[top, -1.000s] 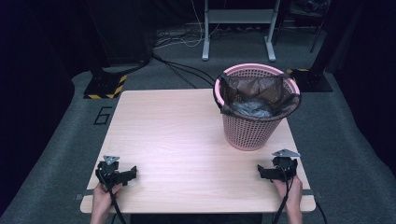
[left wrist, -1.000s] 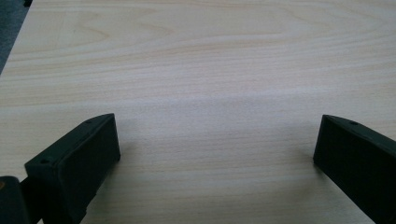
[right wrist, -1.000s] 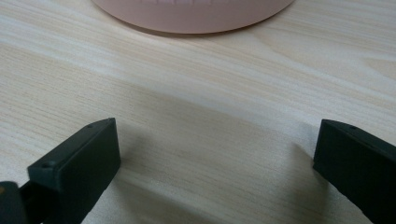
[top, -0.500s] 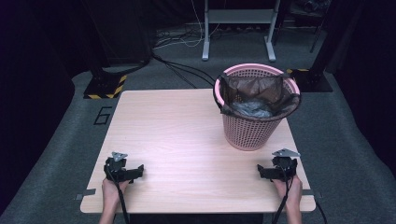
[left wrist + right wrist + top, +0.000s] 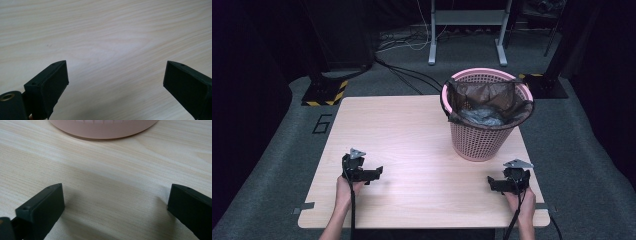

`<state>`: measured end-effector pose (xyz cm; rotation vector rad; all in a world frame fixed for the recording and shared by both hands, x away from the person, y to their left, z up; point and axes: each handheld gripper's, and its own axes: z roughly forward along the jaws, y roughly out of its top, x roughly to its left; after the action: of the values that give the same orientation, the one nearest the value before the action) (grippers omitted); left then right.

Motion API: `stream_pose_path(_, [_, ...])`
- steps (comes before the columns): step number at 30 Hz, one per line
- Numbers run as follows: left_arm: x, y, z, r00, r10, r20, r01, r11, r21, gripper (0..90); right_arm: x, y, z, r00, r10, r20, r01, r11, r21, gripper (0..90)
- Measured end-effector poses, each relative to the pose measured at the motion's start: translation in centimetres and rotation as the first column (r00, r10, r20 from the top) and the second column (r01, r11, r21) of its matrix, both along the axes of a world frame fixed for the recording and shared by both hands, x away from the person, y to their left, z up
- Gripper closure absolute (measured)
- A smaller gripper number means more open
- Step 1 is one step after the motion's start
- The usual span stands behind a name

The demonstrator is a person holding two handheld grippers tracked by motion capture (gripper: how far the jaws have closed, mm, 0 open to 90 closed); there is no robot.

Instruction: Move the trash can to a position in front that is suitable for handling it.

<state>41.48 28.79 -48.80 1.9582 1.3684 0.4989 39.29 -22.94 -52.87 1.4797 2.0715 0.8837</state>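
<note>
A pink mesh waste basket [image 5: 484, 140] lined with a dark bag [image 5: 472, 95] stands on the far right of the pale wooden table [image 5: 412, 130]. My left gripper [image 5: 371, 174] hovers over the front left of the table. In the left gripper view, the left gripper [image 5: 116, 67] stands open over bare wood, and its jaws have just been closing a little with nothing between them. My right gripper [image 5: 502, 184] rests near the front right corner. It is open [image 5: 116, 188] and empty, facing the basket's base [image 5: 105, 130].
Dark carpet surrounds the table. Behind it are a metal stand [image 5: 467, 30], floor cables [image 5: 402, 75] and a base with yellow and black stripes [image 5: 324, 92]. A tape mark [image 5: 304, 207] sits at the front left corner.
My left gripper has moved to the right and away from the table's front edge, rising a little. The right gripper and the basket have stayed put.
</note>
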Motion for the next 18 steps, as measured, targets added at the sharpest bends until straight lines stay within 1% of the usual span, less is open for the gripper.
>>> stream_pose_path(2, [0.3, -0.5, 0.6, 0.9998, -0.021, 0.003, 0.021, 0.9997, -0.012, 6.6, 0.0, 0.0, 0.0, 1.0000, -0.001, 0.001, 0.001, 1.000, 0.001, 0.2])
stream_pose_path(3, [0.6, -1.0, 1.0, 0.9993, -0.036, 0.004, 0.036, 0.9993, -0.006, 6.8, 0.0, 0.0, 0.0, 1.0000, -0.002, 0.001, 0.002, 1.000, 0.001, 0.3])
stream_pose_path(4, [0.7, -1.2, 1.2, 0.9990, -0.044, 0.006, 0.044, 0.9990, -0.009, 6.9, 0.0, 0.0, 0.0, 1.0000, -0.002, 0.002, 0.002, 1.000, 0.001, 0.3])
stream_pose_path(6, [0.9, -1.5, 1.4, 0.9986, -0.052, 0.007, 0.052, 0.9986, -0.012, 7.2, 0.0, 0.0, 0.0, 1.0000, -0.002, 0.001, 0.002, 1.000, 0.001, 0.3])
stream_pose_path(7, [1.2, -2.0, 1.8, 0.9977, -0.068, 0.007, 0.068, 0.9976, -0.011, 7.6, 0.0, 0.0, 0.0, 1.0000, -0.002, 0.002, 0.002, 1.000, 0.002, 0.3])
stream_pose_path(9, [1.3, -2.2, 2.0, 0.9973, -0.073, 0.007, 0.073, 0.9973, -0.012, 7.6, 0.0, 0.0, 0.0, 1.0000, -0.002, 0.002, 0.002, 1.000, 0.002, 0.4])
stream_pose_path(11, [1.6, -2.6, 2.5, 0.9954, -0.095, 0.016, 0.095, 0.9953, -0.017, 7.6, 0.0, 0.0, 0.0, 1.0000, -0.002, 0.002, 0.002, 1.000, 0.002, 0.4])
stream_pose_path(12, [1.9, -3.0, 3.0, 0.9931, -0.115, 0.020, 0.116, 0.9932, -0.013, 7.7, 0.0, 0.0, 0.0, 1.0000, -0.001, 0.002, 0.001, 1.000, 0.003, 0.5])
stream_pose_path(15, [2.3, -3.5, 3.4, 0.9919, -0.124, 0.027, 0.124, 0.9922, -0.013, 8.0, 0.0, -0.1, 0.0, 1.0000, 0.002, 0.004, -0.002, 1.000, 0.003, 0.7])
stream_pose_path(16, [2.4, -3.7, 3.6, 0.9910, -0.131, 0.027, 0.132, 0.9913, -0.007, 8.0, 0.0, -0.1, 0.0, 1.0000, 0.002, 0.004, -0.002, 1.000, 0.003, 0.7])
stream_pose_path(18, [2.9, -4.4, 4.3, 0.9882, -0.149, 0.037, 0.149, 0.9888, -0.010, 8.5, 0.0, -0.1, 0.0, 1.0000, 0.002, 0.004, -0.002, 1.000, 0.003, 0.8])
